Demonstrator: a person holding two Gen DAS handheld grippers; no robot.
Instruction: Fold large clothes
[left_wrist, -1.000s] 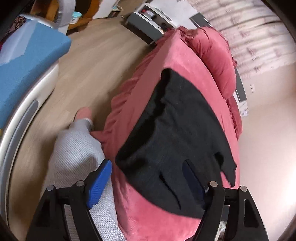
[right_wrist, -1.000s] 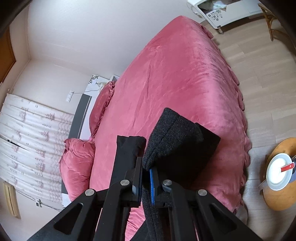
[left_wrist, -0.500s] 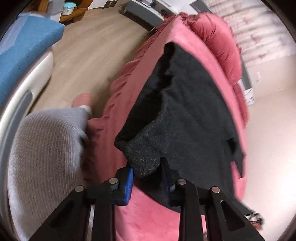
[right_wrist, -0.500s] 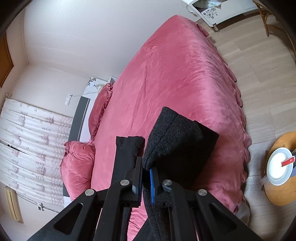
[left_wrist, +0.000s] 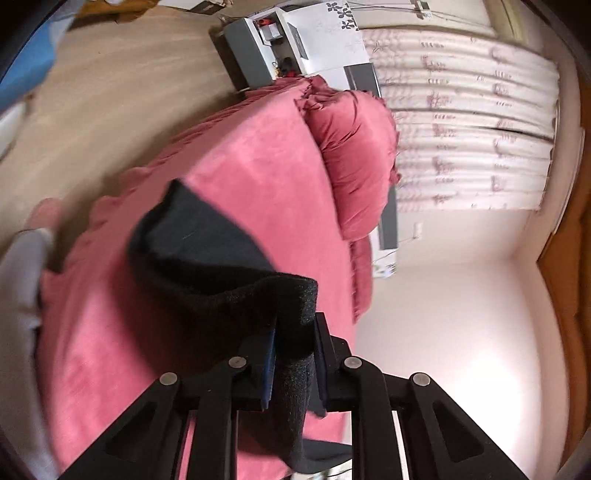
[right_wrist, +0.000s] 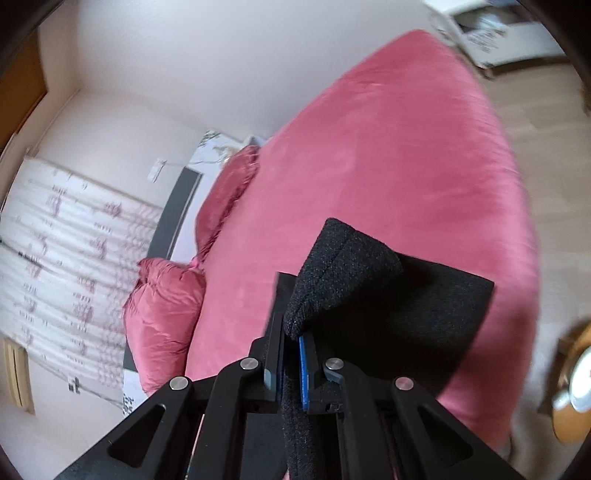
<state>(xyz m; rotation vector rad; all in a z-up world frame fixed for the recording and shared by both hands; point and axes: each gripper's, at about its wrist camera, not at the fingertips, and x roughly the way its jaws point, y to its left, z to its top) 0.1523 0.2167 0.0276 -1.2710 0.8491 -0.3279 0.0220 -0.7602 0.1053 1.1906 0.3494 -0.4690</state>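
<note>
Cloth, black and coarse-knit, was the business of both tools: a large dark garment (left_wrist: 207, 258) lay on the pink velvety bed cover (left_wrist: 236, 177) near the bed's foot, part of it flat on the cover and part lifted off it. The left gripper (left_wrist: 294, 354) had its two black fingers drawn in narrow, blue pads pressed to either side of a thick folded edge of the garment; the fabric rose between them and curled over in a ridge just beyond the tips. The right gripper (right_wrist: 291, 363) was likewise pinched nearly closed on another fold of the same black garment (right_wrist: 388, 314), a rounded hump of knit standing up past its fingers (right_wrist: 275, 332) while the rest spread behind as a flat, square-cornered panel on the pink cover (right_wrist: 388, 155).

Two plump pink pillows (left_wrist: 354, 158) sat at the head of the bed, against a white patterned blind (left_wrist: 472, 122). Pale wooden floor (left_wrist: 96, 96) ran alongside the bed, with a white and grey cabinet (left_wrist: 295, 40) at the far end. A grey knitted trouser leg (left_wrist: 18, 295) of the person stood touching the bed's ruffled edge on the left. Near the right-hand view's lower edge, blurred, a round wooden side table (right_wrist: 569, 417) carried a white dish (right_wrist: 581, 384).
</note>
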